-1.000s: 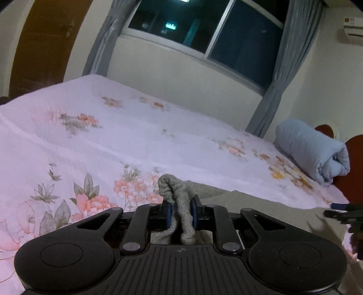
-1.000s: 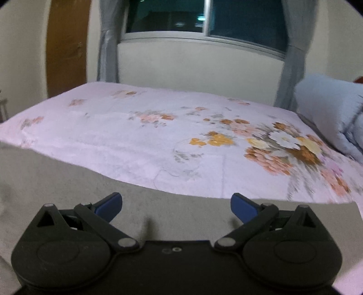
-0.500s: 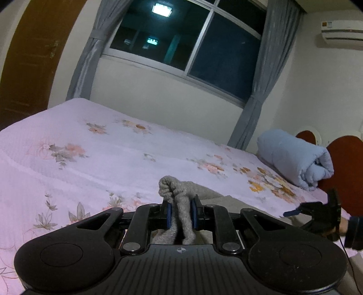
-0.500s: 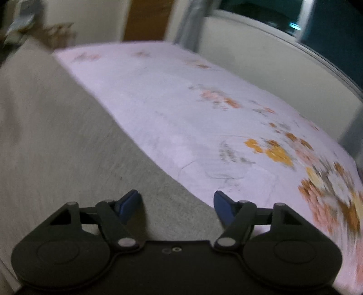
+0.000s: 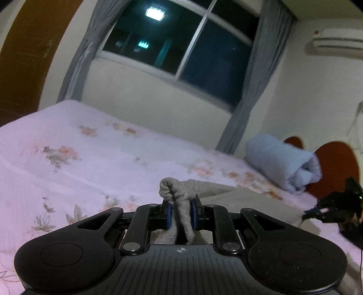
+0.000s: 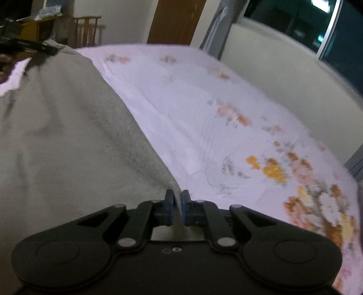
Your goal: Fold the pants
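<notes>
The grey pants (image 6: 68,136) lie stretched over the pink floral bed (image 6: 204,102). My left gripper (image 5: 180,214) is shut on a bunched grey end of the pants (image 5: 174,190), held a little above the bed. My right gripper (image 6: 177,210) is shut on the pants' edge, the cloth pinched between its blue pads. In the left wrist view the right gripper (image 5: 329,208) shows at the far right edge, with the pants (image 5: 249,204) spanning between the two. In the right wrist view the left gripper (image 6: 27,46) shows at the top left.
A rolled blue blanket (image 5: 281,165) lies by the reddish headboard (image 5: 335,163). A window with grey curtains (image 5: 181,45) is behind the bed. A wooden door (image 6: 174,20) and a chair (image 6: 86,29) stand beyond the bed's far side.
My right gripper has closed from wide open onto the pants' edge and swung left. My left gripper has lifted and tilted up, still holding the bunched end.
</notes>
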